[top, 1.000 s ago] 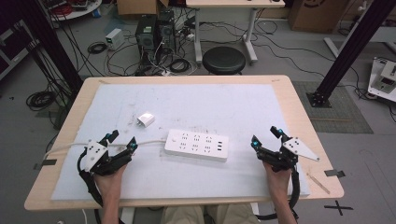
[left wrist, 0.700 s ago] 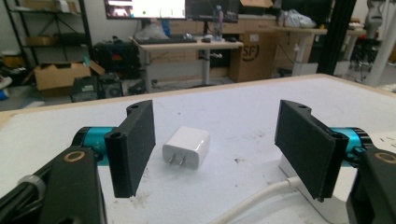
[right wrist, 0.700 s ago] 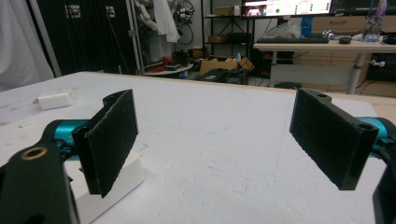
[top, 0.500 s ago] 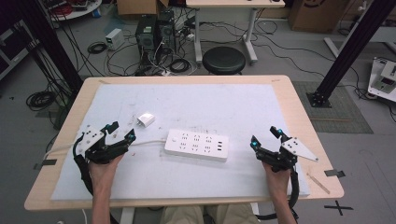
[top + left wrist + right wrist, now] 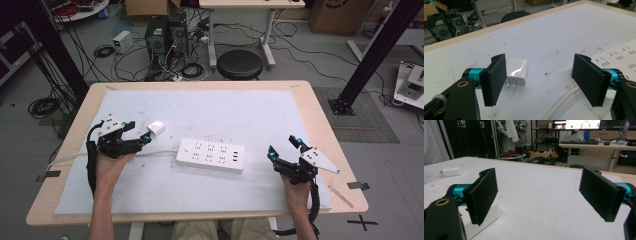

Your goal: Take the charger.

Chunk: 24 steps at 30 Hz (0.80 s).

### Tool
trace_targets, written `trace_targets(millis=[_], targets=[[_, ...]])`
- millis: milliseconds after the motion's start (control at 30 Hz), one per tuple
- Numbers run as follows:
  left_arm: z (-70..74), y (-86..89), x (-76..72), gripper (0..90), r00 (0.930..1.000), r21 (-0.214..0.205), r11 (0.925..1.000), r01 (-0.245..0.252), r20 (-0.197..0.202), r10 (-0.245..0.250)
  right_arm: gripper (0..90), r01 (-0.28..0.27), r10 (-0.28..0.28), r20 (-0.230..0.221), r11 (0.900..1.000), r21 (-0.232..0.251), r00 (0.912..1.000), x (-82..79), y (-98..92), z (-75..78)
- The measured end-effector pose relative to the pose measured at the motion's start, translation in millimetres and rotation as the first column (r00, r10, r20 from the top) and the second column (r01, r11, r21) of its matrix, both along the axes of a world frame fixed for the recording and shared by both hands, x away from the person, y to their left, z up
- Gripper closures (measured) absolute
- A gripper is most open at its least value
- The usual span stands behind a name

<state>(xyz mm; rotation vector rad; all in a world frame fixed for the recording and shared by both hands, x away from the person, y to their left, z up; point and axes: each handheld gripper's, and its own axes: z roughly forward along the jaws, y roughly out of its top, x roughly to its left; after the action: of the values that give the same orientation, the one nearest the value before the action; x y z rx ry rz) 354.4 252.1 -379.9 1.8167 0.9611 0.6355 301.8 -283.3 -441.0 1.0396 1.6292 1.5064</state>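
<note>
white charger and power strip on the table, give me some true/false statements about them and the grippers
1. The white charger lies on the table with its prongs showing. True.
2. The left gripper is clamped on the charger. False: its jaws are open and the charger lies just ahead, beside one jaw.
3. The power strip lies between the two grippers in the high view. True.
4. The right gripper holds the power strip. False: its jaws are open and empty.
5. The charger is plugged into the power strip. False: it lies apart from it.
</note>
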Motion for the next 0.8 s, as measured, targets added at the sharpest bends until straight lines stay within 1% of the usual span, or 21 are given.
trace_targets(millis=[67,100,133,167,200,233,267,300,333,400,433,467,500,533,567,633,733,767,800], targets=[[2.3,0.0,8.5,28.2,0.9997,0.027,0.9996,0.010,-0.023,-0.009,15.7,0.000,0.000,-0.007,1.0000,-0.001,1.0000,-0.7,0.5,-0.1],[3.4,0.1,12.7,28.2,0.9989,0.028,0.9994,0.019,-0.044,-0.018,15.7,0.001,-0.001,-0.001,1.0000,-0.005,1.0000,-0.6,0.7,0.0],[3.8,0.3,16.5,28.2,0.9983,0.030,0.9991,0.031,-0.050,-0.029,15.7,0.004,-0.004,-0.001,1.0000,-0.004,1.0000,-0.7,1.2,0.0],[3.8,0.3,16.5,28.2,0.9983,0.030,0.9991,0.031,-0.050,-0.029,15.8,0.004,-0.004,0.002,1.0000,-0.008,1.0000,-0.6,1.3,0.0],[4.6,0.2,20.2,28.2,0.9974,0.047,0.9979,0.044,-0.059,-0.041,15.8,0.004,-0.004,0.002,1.0000,-0.008,1.0000,-0.6,1.3,0.0],[4.6,0.2,20.2,28.2,0.9974,0.047,0.9979,0.044,-0.059,-0.041,15.7,0.006,-0.006,0.001,0.9999,-0.013,1.0000,-0.6,1.2,0.1],[6.9,-2.3,31.4,28.2,0.9946,0.111,0.9912,0.072,-0.082,-0.063,15.7,0.003,-0.003,0.000,0.9999,-0.015,1.0000,-0.2,1.4,0.2],[6.9,-2.3,31.4,28.2,0.9946,0.111,0.9912,0.072,-0.082,-0.063,15.8,0.002,-0.002,-0.003,0.9999,-0.013,1.0000,-0.1,1.5,0.3],[7.7,-3.0,39.4,28.2,0.9920,0.132,0.9871,0.090,-0.100,-0.077,15.7,0.003,-0.003,-0.003,0.9999,-0.013,1.0000,-0.1,1.4,0.4],[7.3,-3.8,47.9,28.2,0.9879,0.139,0.9850,0.103,-0.130,-0.085,15.8,0.002,-0.002,-0.013,1.0000,-0.008,0.9999,-0.4,1.4,0.5],[6.2,-4.7,52.1,28.2,0.9864,0.134,0.9859,0.101,-0.143,-0.081,15.8,0.003,-0.003,-0.011,0.9999,-0.011,0.9999,0.0,1.1,0.5],[5.5,-4.6,56.0,28.2,0.9837,0.137,0.9845,0.109,-0.158,-0.087,15.8,0.004,-0.004,-0.015,1.0000,-0.009,0.9999,-0.1,1.1,0.6],[3.5,-4.8,58.4,28.2,0.9844,0.135,0.9853,0.104,-0.156,-0.082,15.7,0.002,-0.002,-0.015,1.0000,-0.007,0.9999,0.0,1.2,0.5],[0.9,-4.8,61.1,28.2,0.9836,0.130,0.9858,0.106,-0.159,-0.085,15.8,0.003,-0.003,-0.017,1.0000,-0.006,0.9999,0.0,1.3,0.6],[-2.0,-4.8,63.8,28.2,0.9819,0.133,0.9856,0.105,-0.171,-0.081,15.8,0.002,-0.002,-0.017,1.0000,-0.005,0.9999,0.0,1.3,0.6],[-7.1,-4.2,68.8,28.2,0.9756,0.133,0.9852,0.107,-0.205,-0.079,15.8,0.002,-0.002,-0.017,1.0000,-0.007,0.9999,0.0,1.2,0.6],[-13.4,-3.3,74.5,28.2,0.9715,0.145,0.9833,0.110,-0.224,-0.076,15.8,0.002,-0.002,-0.020,1.0000,-0.007,0.9998,0.1,1.2,0.7],[-13.4,-3.3,74.5,28.2,0.9715,0.145,0.9833,0.110,-0.224,-0.076,15.8,0.002,-0.002,-0.020,1.0000,-0.007,0.9998,0.1,1.2,0.7],[-16.8,-2.1,78.4,28.2,0.9702,0.143,0.9835,0.111,-0.230,-0.076,15.8,-0.004,0.003,-0.022,1.0000,-0.006,0.9998,0.4,1.3,0.7]])
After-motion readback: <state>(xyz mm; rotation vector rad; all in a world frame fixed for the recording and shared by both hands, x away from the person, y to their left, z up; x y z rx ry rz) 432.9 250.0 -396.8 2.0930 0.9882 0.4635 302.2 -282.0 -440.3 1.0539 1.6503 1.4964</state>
